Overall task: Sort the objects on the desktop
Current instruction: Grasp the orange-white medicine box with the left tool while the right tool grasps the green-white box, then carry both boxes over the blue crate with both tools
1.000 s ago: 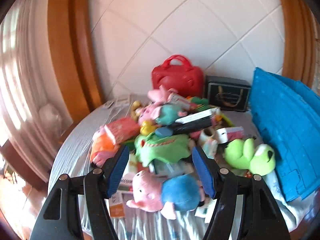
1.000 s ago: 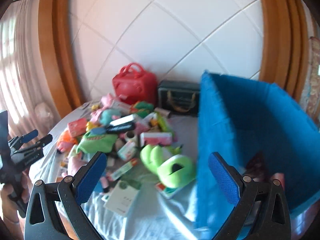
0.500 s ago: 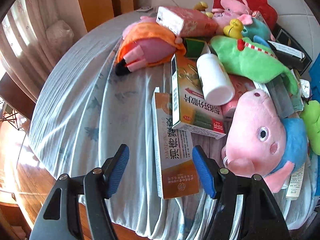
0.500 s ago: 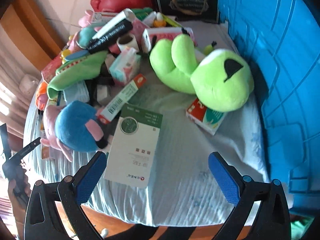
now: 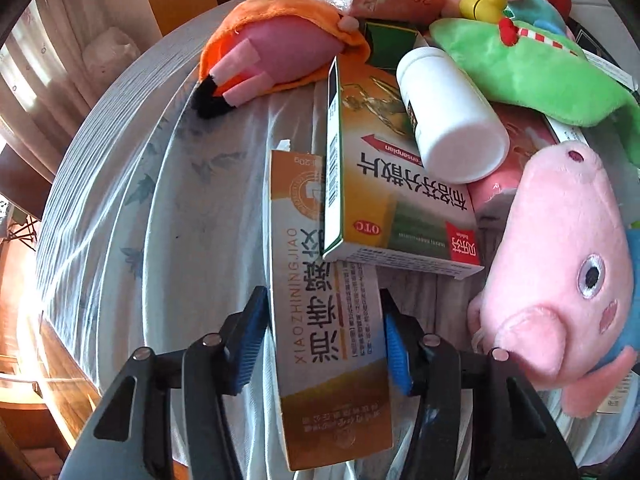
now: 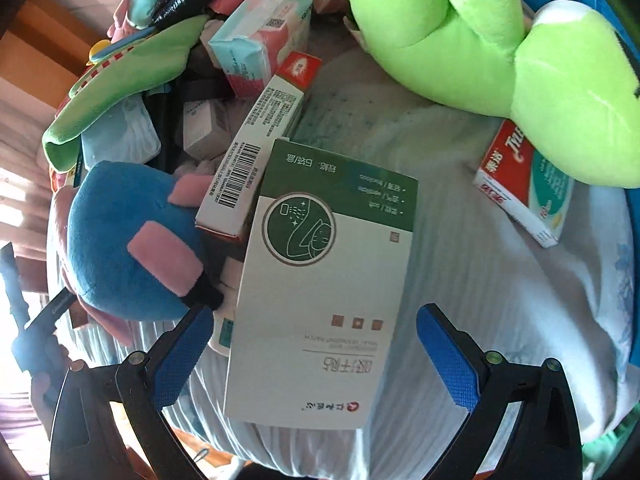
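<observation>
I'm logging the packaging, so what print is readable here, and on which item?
"XIAOZHININGJIAO": orange box between the left gripper fingers.
"OTC": green-and-orange box under the white bottle.
Barcode, digits blurred: long box.
Green-and-white box before the right gripper: print too small.

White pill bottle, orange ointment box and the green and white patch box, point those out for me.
white pill bottle (image 5: 450, 114), left wrist view, middle of its side.
orange ointment box (image 5: 326, 320), left wrist view, printed top face.
green and white patch box (image 6: 320, 312), right wrist view, white part of its face.
</observation>
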`<state>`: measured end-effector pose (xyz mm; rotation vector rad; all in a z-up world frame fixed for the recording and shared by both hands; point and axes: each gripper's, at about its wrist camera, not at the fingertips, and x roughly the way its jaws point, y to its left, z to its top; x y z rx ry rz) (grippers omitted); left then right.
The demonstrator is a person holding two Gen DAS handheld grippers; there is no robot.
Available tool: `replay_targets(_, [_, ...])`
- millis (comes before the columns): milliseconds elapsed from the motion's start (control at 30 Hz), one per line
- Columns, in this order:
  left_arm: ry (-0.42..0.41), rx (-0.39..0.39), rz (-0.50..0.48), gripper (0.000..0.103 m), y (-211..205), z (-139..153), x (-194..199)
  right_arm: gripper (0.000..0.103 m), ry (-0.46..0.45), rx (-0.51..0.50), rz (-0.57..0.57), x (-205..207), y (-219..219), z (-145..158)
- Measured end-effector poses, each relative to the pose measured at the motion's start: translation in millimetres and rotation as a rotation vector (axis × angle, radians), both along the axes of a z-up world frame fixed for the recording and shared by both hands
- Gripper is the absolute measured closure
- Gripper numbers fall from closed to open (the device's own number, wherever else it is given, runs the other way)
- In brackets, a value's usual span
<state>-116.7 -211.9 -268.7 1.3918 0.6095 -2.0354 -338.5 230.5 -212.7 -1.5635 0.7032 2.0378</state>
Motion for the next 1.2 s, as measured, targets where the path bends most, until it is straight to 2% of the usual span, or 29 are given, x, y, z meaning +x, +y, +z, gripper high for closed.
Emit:
replay_targets(33, [0.002, 0.007, 0.005, 0.052, -0.7, 2.9, 1.3, 0.001, -0.005, -0.006, 0.003, -1.5, 0.1, -2.8])
replay_targets(67, [0.005, 0.009, 0.011, 0.052, -0.3, 5.8, 5.3, 0.014, -0.012, -0.005, 0.008, -2.4, -0.3, -4.7])
replay_targets(100, [0.005, 0.006, 0.017, 0.052, -0.7, 10.4, 9.5, 0.02, -0.022, 0.007, 0.014, -2.6, -1.4, -5.0])
replay_targets(267, [0.049, -0.056, 0.01, 0.053, 13.3, 50.0, 27.1, 0.022, -0.005, 0.101, 0.075, 7.2, -15.3, 19.7])
replay_targets(367, [0.092, -0.115, 0.006, 0.055, 27.7, 82.8, 34.2, 0.024, 0.06, 0.148, 0.097, 21.3, -21.5, 53.2])
replay_targets(467, [0.168, -0.155, 0.005, 0.054, 36.3, 117.9, 39.7, 0.025, 0.113, 0.222, 0.123, 34.4, -26.9, 89.3])
replay_targets(600, [0.236, -0.209, 0.002, 0.054, 40.2, 152.0, 35.2, 0.025, 0.129, 0.327, 0.155, 39.5, -26.8, 117.6])
replay_targets(700, [0.246, -0.18, 0.009, 0.054, 43.3, 152.8, 34.3, 0.025, 0.091, 0.333, 0.147, 43.5, -10.1, 104.6])
replay_targets(867, [0.232, -0.191, -0.006, 0.054, 46.4, 145.9, 35.3, 0.024, -0.017, 0.281, 0.124, 58.2, 5.7, 47.1])
replay_targets(933, [0.22, -0.176, -0.001, 0.054, 46.3, 140.8, 35.9, 0.019, -0.055, 0.247, 0.117, 67.0, 12.2, 29.7])
replay_targets(1067, [0.177, -0.152, 0.021, 0.054, 40.6, 126.5, 37.6, 0.018, -0.165, 0.234, 0.096, 79.1, 23.4, 5.5])
replay_targets(1133, [0.17, -0.14, 0.032, 0.054, 37.7, 122.9, 40.2, 0.019, -0.182, 0.21, 0.083, 83.3, 29.6, -4.2])
replay_targets(1200, [0.169, -0.141, 0.038, 0.054, 36.2, 123.6, 43.0, 0.024, -0.18, 0.2, 0.084, 85.1, 31.2, -6.7])
